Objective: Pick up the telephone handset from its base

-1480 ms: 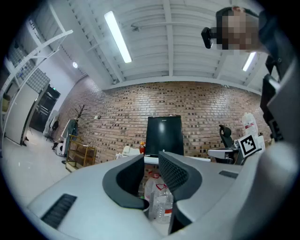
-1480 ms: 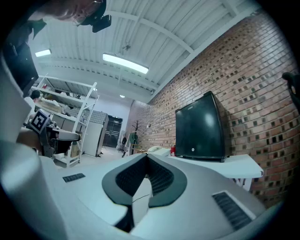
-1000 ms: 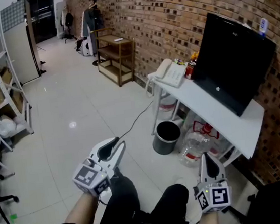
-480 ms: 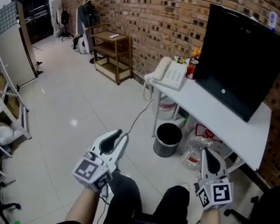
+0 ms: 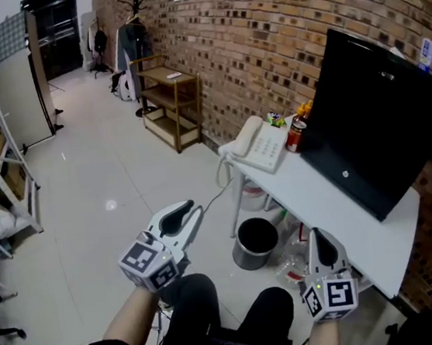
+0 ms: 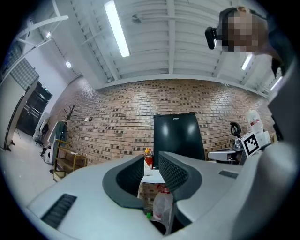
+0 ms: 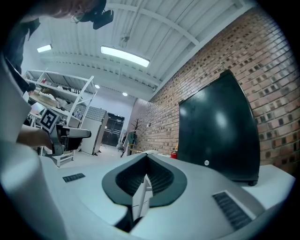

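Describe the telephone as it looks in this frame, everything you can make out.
The telephone is a pale, plastic-looking desk set. Its handset lies in the cradle along the side of the base nearest the table's end, with the flat keypad face beside it. It sits at the far end of the white table, close to the brick wall. A cord hangs off the table's end. A red can stands next to it; whether they touch is unclear. Nothing holds the handset.
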Tool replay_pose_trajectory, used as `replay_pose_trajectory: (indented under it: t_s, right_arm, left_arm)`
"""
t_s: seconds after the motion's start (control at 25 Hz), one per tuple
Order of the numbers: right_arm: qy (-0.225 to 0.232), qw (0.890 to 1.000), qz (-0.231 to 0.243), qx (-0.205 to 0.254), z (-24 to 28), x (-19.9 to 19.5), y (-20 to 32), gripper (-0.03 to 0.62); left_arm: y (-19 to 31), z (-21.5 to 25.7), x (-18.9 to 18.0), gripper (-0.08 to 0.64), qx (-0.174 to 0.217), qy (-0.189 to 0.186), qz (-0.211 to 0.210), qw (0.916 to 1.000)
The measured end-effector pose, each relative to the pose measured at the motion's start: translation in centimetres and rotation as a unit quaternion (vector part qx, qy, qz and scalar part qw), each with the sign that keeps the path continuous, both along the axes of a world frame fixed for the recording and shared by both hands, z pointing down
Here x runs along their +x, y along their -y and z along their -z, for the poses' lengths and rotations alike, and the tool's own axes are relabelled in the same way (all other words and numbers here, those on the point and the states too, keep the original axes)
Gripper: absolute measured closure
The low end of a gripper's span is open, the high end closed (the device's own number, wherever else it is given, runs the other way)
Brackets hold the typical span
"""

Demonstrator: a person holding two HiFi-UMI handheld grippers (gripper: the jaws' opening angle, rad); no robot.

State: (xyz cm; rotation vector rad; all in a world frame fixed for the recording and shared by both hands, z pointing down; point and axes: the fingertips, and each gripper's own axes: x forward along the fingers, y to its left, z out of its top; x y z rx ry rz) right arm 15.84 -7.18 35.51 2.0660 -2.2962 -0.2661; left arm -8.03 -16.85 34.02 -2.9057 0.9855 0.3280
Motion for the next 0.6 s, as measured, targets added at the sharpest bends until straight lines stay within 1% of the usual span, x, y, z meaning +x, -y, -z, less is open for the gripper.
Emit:
replay_pose_trajectory:
  t_s: [0.2, 0.4, 0.6]
  right_arm:
    - [-0.018, 1.0, 0.003, -0.002, 0.6, 0.7, 4.3, 0.583]
    - [-0.046, 0.999, -0.001, -0.003, 1.3, 2.3, 8.2, 0.583]
    - [-0.047, 0.999, -0.005, -0.001, 1.7, 3.9, 11.7, 0.583]
  left_arm:
    - [4.3, 0.5, 1.5, 0.463, 0.003, -0.004, -0.004, 1.0]
    - [8.9, 0.7, 5.1, 0.463, -0.006, 0.004, -0.013, 0.9999]
    - [13.2, 1.2, 8.2, 0.463, -0.013, 0.007, -0.016, 0.9998]
